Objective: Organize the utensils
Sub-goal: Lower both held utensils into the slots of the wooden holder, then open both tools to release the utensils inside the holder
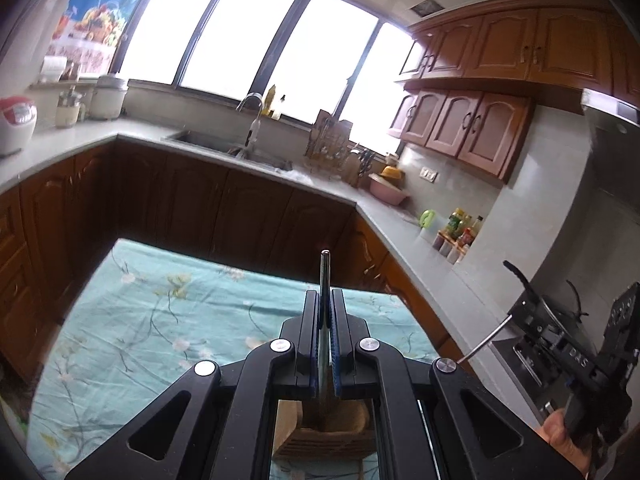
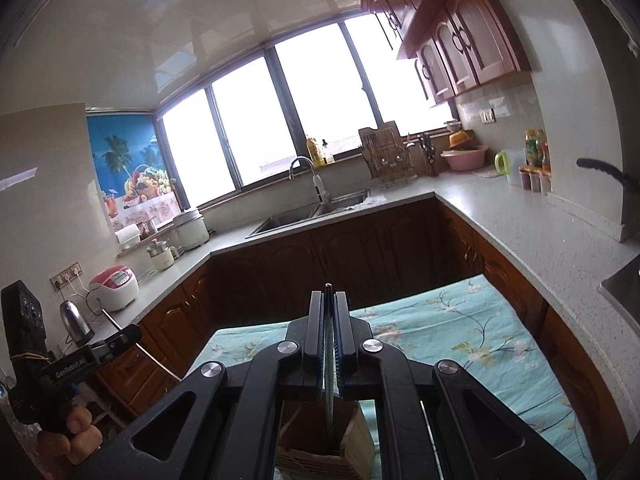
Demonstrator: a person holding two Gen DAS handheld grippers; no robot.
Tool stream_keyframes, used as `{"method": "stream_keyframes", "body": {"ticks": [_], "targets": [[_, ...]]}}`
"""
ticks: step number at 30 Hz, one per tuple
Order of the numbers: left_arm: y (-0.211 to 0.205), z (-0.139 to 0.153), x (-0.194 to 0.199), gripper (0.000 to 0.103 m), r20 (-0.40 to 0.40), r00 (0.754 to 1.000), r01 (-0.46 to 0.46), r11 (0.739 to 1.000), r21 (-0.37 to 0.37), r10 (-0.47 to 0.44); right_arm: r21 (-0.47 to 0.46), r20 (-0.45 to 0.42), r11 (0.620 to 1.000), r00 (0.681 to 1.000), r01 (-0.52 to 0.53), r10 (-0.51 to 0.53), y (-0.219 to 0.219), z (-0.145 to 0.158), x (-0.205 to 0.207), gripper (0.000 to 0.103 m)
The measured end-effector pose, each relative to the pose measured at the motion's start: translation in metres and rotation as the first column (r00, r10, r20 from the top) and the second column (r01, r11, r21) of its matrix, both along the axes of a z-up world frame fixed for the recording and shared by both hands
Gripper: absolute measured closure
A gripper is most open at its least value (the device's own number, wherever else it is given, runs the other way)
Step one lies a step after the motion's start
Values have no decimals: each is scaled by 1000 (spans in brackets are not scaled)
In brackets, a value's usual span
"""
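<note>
the left gripper (image 1: pixel 325 312) is clamped on a thin metal utensil (image 1: pixel 325 276) above a wooden holder (image 1: pixel 332 432); the right gripper (image 2: pixel 329 312) likewise pinches a utensil (image 2: pixel 329 360) over the holder (image 2: pixel 352 448), on a floral cloth (image 1: pixel 160 320).

Each gripper, left (image 1: pixel 325 300) and right (image 2: pixel 329 304), is built of matte black plastic arms with triangular cut-outs and round silver screws. Blue ribbed pads (image 1: pixel 335 344) are fitted inside the fingers. White lettering is printed on the bodies. Bare skin is seen on the hands (image 2: pixel 74 436).
</note>
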State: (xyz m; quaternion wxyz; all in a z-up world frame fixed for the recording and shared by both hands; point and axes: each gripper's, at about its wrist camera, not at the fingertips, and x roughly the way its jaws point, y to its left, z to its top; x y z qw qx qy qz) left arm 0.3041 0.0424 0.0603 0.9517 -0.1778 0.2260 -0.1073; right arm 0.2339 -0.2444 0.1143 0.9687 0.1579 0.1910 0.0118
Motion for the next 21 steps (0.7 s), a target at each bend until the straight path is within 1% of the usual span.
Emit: {"method": "stream_keyframes", "body": {"ticks": [5,8,10,13,18,21], "targets": [[-6,-35,32,100,-48,999,-16,1000,-21,15,26,-46,1000,999,-6,8,-3,-28,13,99],[-11,-47,50,100,-76,997,-20,1000,-15,18,40,-80,999,997,-12,15,-4,-47,19,99],[-9,-49,54,99,-89,996,-14,1000,-17,12,49,-103,999,994,-16,21,-3,-57,24,99],[-17,-54,59,99,-99,995,-4,1000,12,6,61,-118,998,993,-17,24,-4,-68,25,99],[-31,-53,65,99,-121,993,19,998,59,-12,75,-141,997,990,-17,27,-6,-73,28,98],[-31,-50,64,98,-126,992,18,998,59,-11,82,-151,997,988,-15,27,-6,-75,29,98]]}}
